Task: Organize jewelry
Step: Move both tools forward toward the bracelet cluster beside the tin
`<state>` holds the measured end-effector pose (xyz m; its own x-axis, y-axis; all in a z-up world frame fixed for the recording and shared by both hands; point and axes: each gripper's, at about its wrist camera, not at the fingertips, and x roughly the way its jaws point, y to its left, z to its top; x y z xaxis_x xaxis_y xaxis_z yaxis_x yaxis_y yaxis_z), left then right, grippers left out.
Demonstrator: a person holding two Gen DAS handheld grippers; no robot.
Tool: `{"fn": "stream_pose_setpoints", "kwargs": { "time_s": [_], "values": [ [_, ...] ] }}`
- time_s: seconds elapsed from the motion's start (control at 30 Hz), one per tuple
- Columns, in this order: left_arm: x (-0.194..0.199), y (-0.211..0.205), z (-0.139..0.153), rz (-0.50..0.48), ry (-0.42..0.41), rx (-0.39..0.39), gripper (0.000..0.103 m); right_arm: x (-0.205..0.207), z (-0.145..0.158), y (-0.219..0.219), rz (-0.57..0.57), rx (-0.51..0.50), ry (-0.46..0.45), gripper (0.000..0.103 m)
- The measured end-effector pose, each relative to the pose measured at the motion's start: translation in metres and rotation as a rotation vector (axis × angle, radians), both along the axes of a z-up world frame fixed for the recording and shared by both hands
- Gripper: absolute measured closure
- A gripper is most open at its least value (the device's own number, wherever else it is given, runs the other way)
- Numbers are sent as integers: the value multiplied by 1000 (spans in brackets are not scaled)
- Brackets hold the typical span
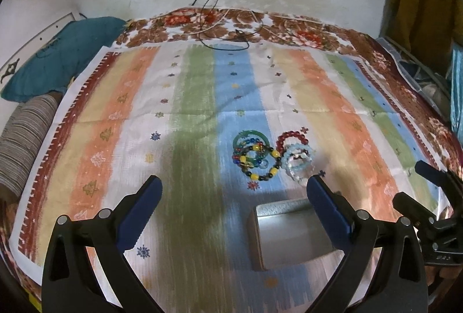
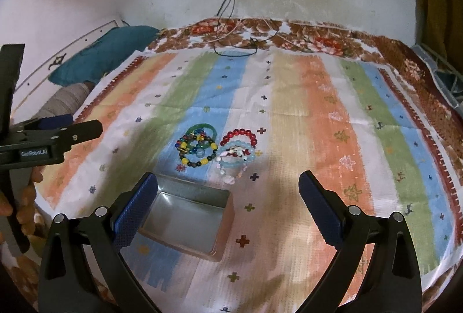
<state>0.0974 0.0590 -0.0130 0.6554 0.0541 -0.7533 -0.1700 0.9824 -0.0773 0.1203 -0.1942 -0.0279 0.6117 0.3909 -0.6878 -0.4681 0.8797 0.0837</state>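
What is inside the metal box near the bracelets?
Nothing shows inside the metal box: only its bare, shiny floor. The bracelets lie outside on the cloth. In the right wrist view, one corner is hidden by the right hand-held gripper.

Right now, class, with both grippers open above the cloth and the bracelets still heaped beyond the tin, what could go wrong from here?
1. The bracelets overlap in one heap, so a pinch by the right gripper may lift several at once.
2. The striped cloth is loose; a low grasp could snag it.
3. The open tin looks light and may slide if the left gripper nudges its rim.
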Motion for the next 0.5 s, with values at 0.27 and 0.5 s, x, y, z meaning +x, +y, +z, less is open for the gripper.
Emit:
{"fn": "stream_pose_setpoints", "kwargs": {
  "time_s": [0.27,0.5],
  "values": [
    [24,1,-6,0,27,-7,6,24,-4,7,-8,-11,43,4],
    [41,8,-11,7,52,-48,6,46,-14,12,-7,3,118,4]
  ]
}}
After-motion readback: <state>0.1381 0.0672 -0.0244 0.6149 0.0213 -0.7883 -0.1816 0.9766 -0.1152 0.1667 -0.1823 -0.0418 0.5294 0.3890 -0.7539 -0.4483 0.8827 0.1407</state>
